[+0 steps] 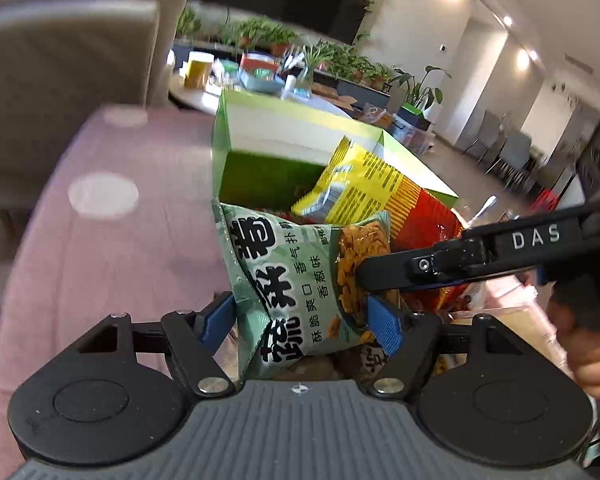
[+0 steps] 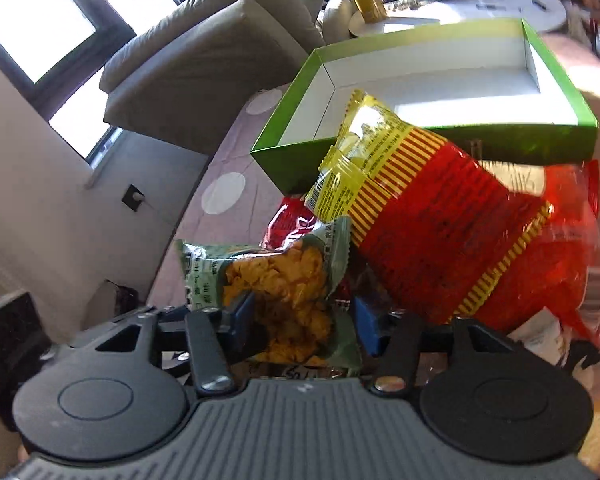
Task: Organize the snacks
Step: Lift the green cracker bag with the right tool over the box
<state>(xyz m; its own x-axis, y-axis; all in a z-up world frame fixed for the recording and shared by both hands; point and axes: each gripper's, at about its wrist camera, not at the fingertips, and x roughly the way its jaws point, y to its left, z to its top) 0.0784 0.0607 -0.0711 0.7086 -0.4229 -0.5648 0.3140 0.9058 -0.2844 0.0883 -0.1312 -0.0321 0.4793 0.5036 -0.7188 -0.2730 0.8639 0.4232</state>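
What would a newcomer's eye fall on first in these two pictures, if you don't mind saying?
First, the pale green snack bag sitting between the blue pads of the left gripper, with the right gripper reaching at the same bag. Behind it, a red and yellow bag leans against the open green box, whose white inside looks bare, on the pink tablecloth.

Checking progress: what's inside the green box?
The green box shows only bare white floor; the yellow-red snack bag leaning on its front wall hides the near edge.
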